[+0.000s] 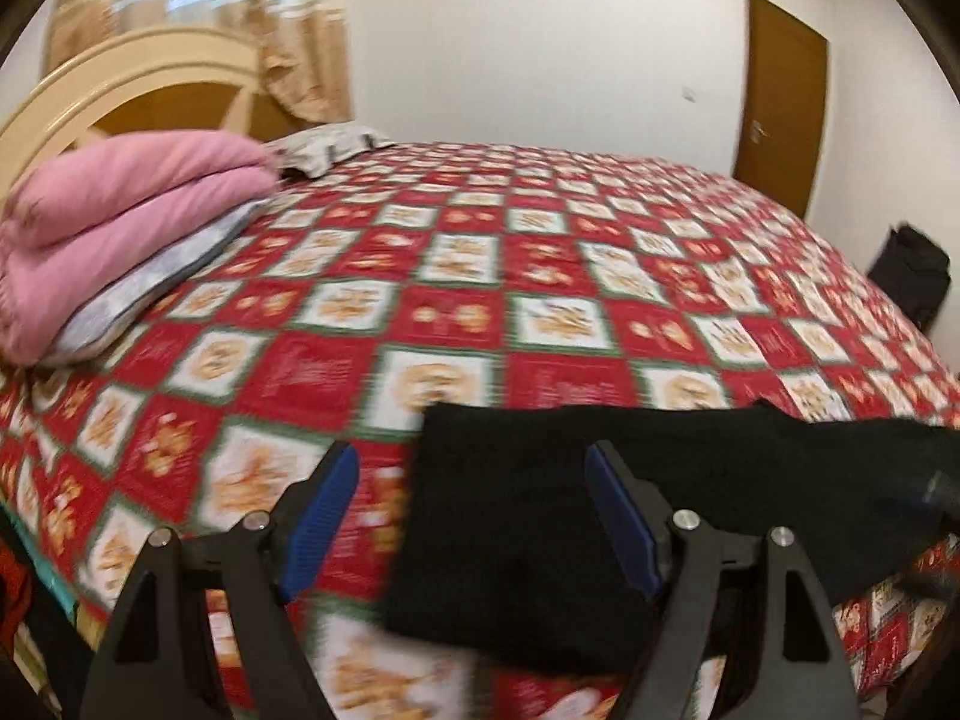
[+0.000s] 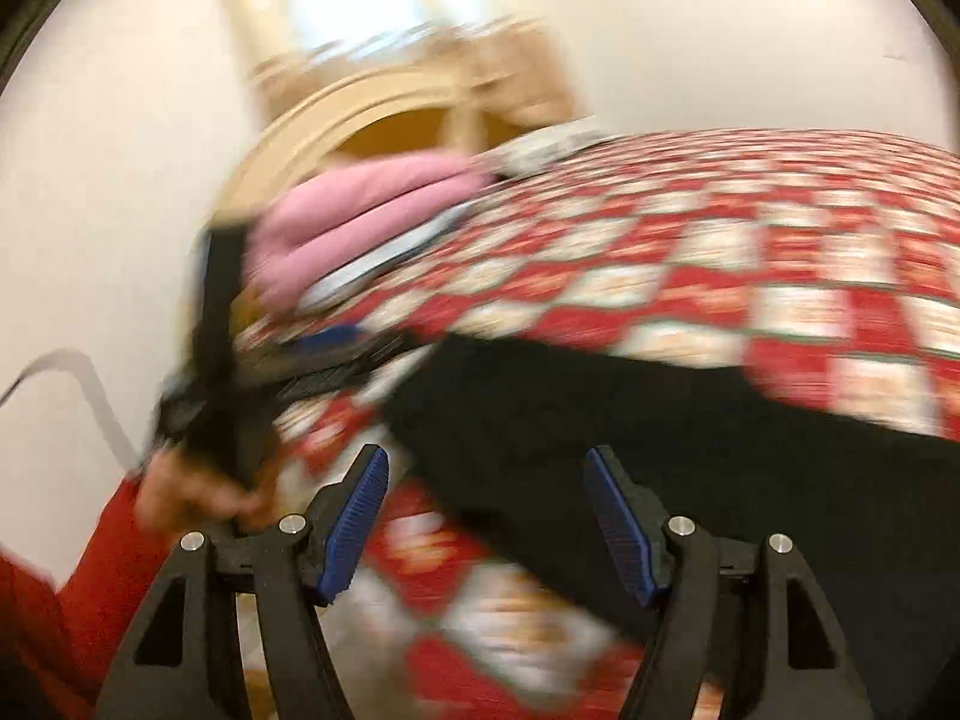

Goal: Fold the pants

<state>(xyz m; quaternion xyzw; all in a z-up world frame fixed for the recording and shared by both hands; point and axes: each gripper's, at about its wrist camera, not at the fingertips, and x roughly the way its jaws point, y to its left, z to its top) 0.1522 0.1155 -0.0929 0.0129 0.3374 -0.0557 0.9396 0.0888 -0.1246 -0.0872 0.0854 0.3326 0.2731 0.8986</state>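
Observation:
Black pants point(image 1: 540, 516) lie flat on the near edge of a bed with a red, white and green checked quilt point(image 1: 480, 276). My left gripper point(image 1: 471, 468) is open and empty, its right finger over the pants' left end. In the right wrist view the pants point(image 2: 600, 456) stretch to the right across the quilt point(image 2: 780, 276). My right gripper point(image 2: 486, 468) is open and empty above the pants' left part. The left gripper point(image 2: 312, 360) shows blurred at the left of that view, held by a hand in a red sleeve.
A folded pink blanket point(image 1: 114, 234) on a pillow lies at the head of the bed by a cream headboard point(image 1: 108, 84). A brown door point(image 1: 780, 102) and a black bag point(image 1: 912, 276) stand beyond the far side. The right wrist view is motion blurred.

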